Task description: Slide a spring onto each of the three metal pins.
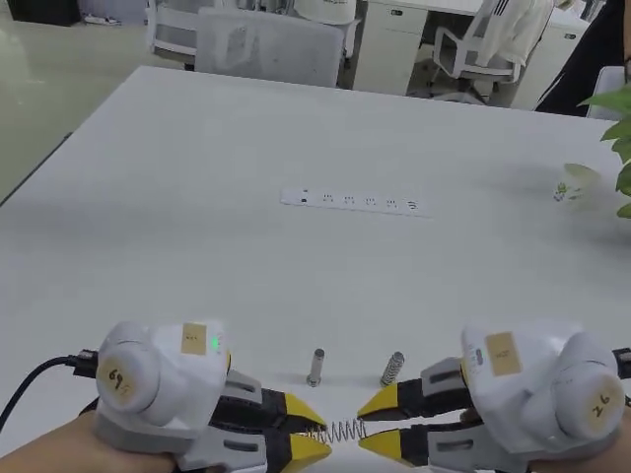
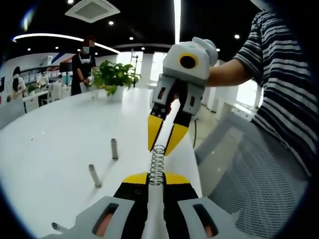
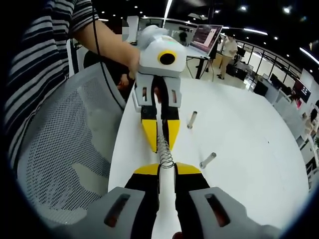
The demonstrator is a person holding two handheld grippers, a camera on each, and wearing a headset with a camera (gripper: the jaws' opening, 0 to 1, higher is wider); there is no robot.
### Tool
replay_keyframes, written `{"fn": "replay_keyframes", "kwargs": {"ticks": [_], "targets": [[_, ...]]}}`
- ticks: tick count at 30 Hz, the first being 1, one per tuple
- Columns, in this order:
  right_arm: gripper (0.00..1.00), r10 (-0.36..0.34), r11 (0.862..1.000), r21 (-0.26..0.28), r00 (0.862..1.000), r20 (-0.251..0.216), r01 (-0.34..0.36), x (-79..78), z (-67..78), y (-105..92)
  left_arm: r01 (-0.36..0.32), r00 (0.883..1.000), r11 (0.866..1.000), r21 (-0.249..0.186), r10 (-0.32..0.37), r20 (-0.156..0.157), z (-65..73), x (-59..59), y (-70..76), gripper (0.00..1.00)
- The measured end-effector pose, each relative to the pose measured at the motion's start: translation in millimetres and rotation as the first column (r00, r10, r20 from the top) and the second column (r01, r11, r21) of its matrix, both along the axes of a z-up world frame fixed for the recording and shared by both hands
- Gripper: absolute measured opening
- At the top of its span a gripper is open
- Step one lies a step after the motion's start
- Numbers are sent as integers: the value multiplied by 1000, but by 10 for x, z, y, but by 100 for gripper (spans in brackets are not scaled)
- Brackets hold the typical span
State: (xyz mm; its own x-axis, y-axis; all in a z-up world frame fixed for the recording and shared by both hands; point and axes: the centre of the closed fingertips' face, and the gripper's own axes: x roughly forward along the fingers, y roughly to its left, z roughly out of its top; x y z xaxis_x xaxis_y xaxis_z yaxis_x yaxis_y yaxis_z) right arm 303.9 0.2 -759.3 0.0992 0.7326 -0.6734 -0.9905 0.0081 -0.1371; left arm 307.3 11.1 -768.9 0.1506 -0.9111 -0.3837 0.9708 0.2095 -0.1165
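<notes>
Now, thin silvery spring (image 1: 342, 431), left claw (image 1: 325, 435) and right claw (image 1: 361, 426) gripping its ends

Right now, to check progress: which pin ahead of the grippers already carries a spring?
The right-hand pin, beside the right gripper: coils wrap it, while the left pin is bare metal.

Colour key: the left gripper (image 1: 317, 435) and the right gripper (image 1: 366, 427) have white-and-grey bodies and black jaws with yellow tips. The spring (image 1: 341, 431) and pins (image 1: 315, 367) are silver-grey, and the table (image 1: 246, 148) is white. The shirt (image 2: 284, 74) has black-and-white stripes, and the plant (image 2: 114, 77) is green.
</notes>
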Motion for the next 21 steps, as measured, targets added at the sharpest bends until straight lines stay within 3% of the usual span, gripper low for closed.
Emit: {"fn": "replay_keyframes", "kwargs": {"ticks": [6,21], "targets": [[8,-5,999,44,1000,-19,6,-15,86,70,8,1000,1000,22,-8,14,-31,-18,10,2],[8,7,992,127,1000,19,-9,-32,287,345,2,1000,1000,20,-3,28,-34,-21,-39,2]]}}
